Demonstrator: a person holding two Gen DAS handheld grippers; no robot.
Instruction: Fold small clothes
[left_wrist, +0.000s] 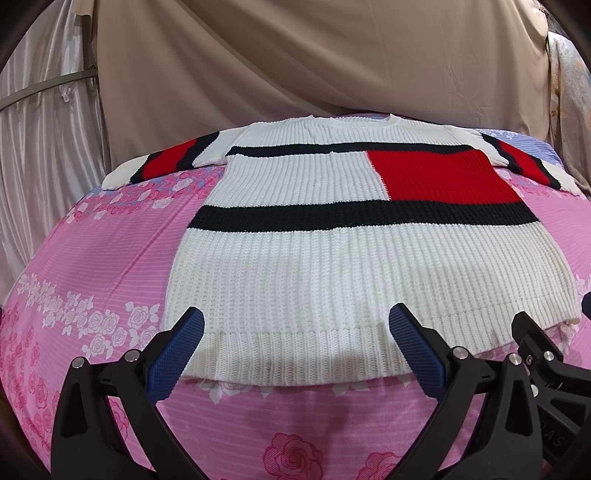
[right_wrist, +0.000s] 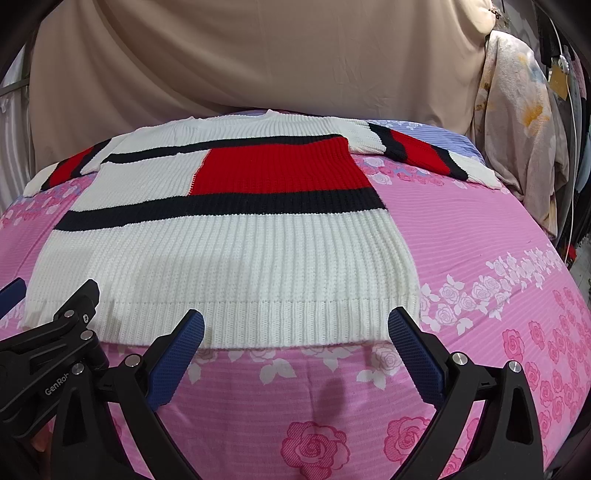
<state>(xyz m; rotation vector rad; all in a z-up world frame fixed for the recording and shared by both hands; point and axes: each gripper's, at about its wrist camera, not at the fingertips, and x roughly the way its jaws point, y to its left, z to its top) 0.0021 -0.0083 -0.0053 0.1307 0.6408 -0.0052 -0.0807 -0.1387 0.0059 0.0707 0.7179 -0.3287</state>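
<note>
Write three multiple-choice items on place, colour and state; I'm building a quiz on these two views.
1. The white ribbed knit sweater lies on:
A. pink rose-print bedsheet
B. wooden floor
C. metal tray

2. The sweater's large chest block is:
A. green
B. yellow
C. red

3. The sweater is:
A. rolled up
B. spread flat, sleeves out
C. folded in half

Answers: 1 A, sheet shows all around it. 2 C, red block between dark stripes. 3 B, both sleeves extend sideways; left gripper and right gripper jaws open near the hem.
</note>
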